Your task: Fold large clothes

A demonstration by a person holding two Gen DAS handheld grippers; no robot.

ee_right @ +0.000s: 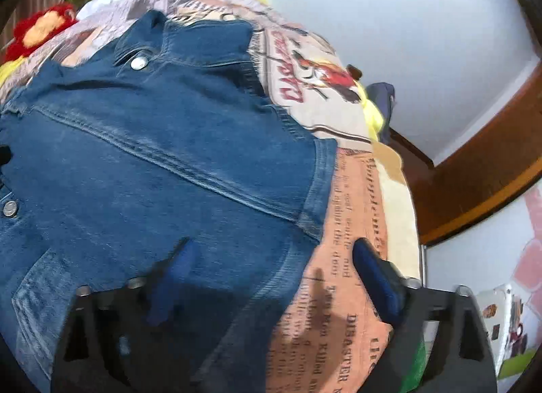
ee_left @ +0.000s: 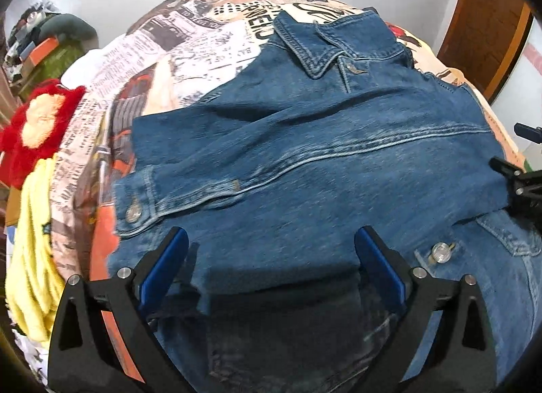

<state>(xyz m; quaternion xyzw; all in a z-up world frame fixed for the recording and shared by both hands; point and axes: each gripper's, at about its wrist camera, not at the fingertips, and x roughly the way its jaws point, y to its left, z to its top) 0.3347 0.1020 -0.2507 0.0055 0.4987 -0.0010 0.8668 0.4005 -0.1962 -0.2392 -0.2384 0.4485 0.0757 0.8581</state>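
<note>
The denim jacket (ee_left: 305, 162) lies on the printed bedspread (ee_left: 189, 40), collar far, both sleeves already folded across the body. I judge the folding about half done; the fold from hem to collar is left. The left gripper (ee_left: 271, 257) hangs spread above the near hem, pinching nothing. The right gripper (ee_right: 274, 267) is spread too, over the jacket's right edge. No container is clearly visible.

**Two wrist views, close over the bed**

The left wrist camera looks forward and down from just above the denim jacket (ee_left: 305, 162). The right wrist camera, somewhat blurred, seems nearer its right edge. Both share the jacket and newsprint bedspread (ee_right: 338, 257).
</note>
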